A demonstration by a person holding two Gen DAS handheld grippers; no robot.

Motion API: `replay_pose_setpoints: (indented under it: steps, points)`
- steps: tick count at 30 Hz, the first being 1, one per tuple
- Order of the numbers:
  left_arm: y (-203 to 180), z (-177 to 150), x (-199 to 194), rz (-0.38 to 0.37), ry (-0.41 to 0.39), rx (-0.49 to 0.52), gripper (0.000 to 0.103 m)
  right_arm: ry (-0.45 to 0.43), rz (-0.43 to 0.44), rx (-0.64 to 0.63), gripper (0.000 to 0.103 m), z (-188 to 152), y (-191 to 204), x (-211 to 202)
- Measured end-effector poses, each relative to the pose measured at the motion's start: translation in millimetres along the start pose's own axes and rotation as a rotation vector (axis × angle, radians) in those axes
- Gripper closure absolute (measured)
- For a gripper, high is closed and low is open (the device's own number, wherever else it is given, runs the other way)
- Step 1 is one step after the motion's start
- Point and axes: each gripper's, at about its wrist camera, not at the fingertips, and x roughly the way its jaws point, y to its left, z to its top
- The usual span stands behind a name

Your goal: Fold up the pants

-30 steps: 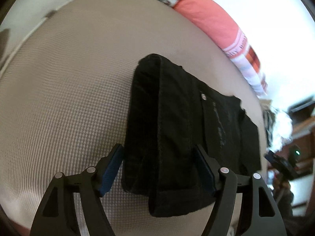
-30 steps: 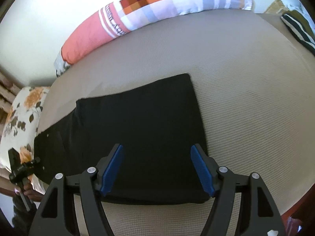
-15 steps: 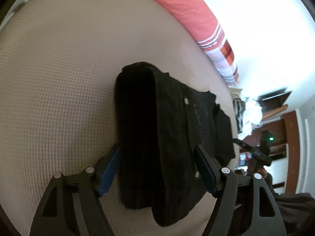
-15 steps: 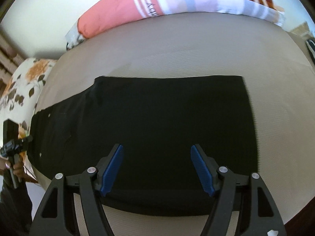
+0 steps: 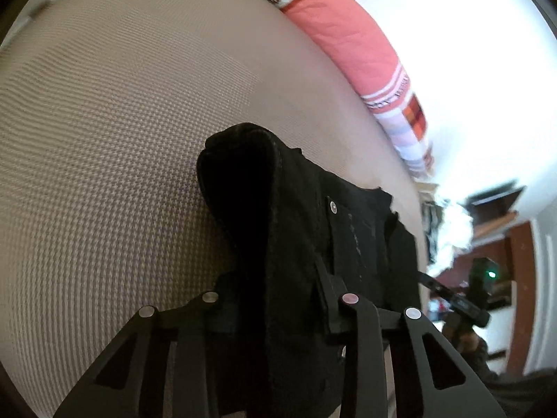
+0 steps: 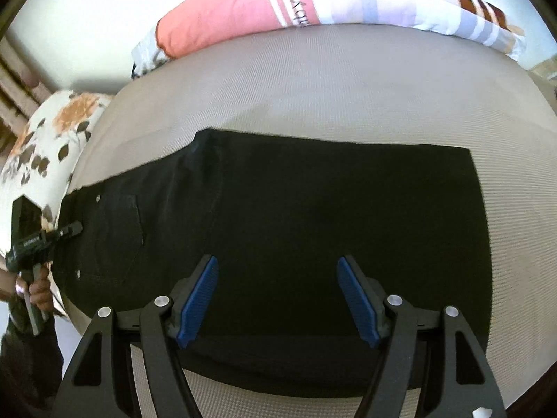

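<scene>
Left wrist — jaws pinching pants (image 5: 296,244)

The left claw (image 5: 275,299) has just been closing on a bunched fold of the black pants (image 5: 351,230) on the bed (image 5: 104,139).

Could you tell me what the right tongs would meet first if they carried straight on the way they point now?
Most likely the black pants: the open right tongs point down at the cloth lying flat on the bed, with nothing visible between. How far off the cloth is cannot be judged.
</scene>
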Motion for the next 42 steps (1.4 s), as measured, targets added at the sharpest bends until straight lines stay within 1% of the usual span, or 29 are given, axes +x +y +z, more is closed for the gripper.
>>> replay_pose_setpoints:
  steps: [2,4,8,9,12,18,21,24,25,29,32,34,38,42]
  points:
    - [-11,-3,-4,0.038,-0.025,-0.012,0.075,-0.021,-0.004,0.019,0.034,2,-7,-6]
    - [-21,-6,-9,0.053,-0.047,-0.027,0.077,-0.042,-0.002,0.043,0.035,4,-16,-14]
    - [-39,-10,-21,0.006,-0.085,-0.097,0.081,-0.081,0.014,0.097,0.034,4,-37,-28]
    - [-50,-12,-24,0.007,-0.093,-0.103,0.082,-0.093,0.014,0.109,0.034,4,-41,-32]
    - [-79,-17,-26,0.001,-0.114,-0.089,0.083,-0.149,0.02,0.136,0.034,3,-57,-47]
    - [-148,-26,-18,-0.048,-0.127,-0.051,0.086,-0.2,0.012,0.155,0.034,-1,-80,-67]
    - [-182,-28,-3,-0.083,-0.127,-0.004,0.087,-0.221,0.028,0.188,0.034,-5,-97,-74]
    - [-204,-28,18,-0.132,-0.108,-0.015,0.087,-0.251,0.023,0.221,0.034,-10,-116,-83]
    - [-213,-29,27,-0.136,-0.103,-0.017,0.087,-0.256,0.019,0.229,0.034,-12,-120,-84]
    - [-247,-33,64,-0.126,-0.086,0.03,0.087,-0.281,0.018,0.271,0.034,-18,-140,-89]
    - [-263,-39,91,-0.119,-0.062,0.041,0.087,-0.289,0.035,0.311,0.034,-22,-154,-91]
    - [-272,-45,111,-0.089,-0.046,0.064,0.087,-0.291,0.04,0.322,0.034,-24,-161,-91]
    - [-283,-55,143,-0.02,-0.031,0.111,0.087,-0.284,0.009,0.32,0.034,-27,-169,-89]
    - [-286,-68,164,0.041,-0.022,0.155,0.087,-0.259,0.036,0.335,0.034,-28,-172,-82]
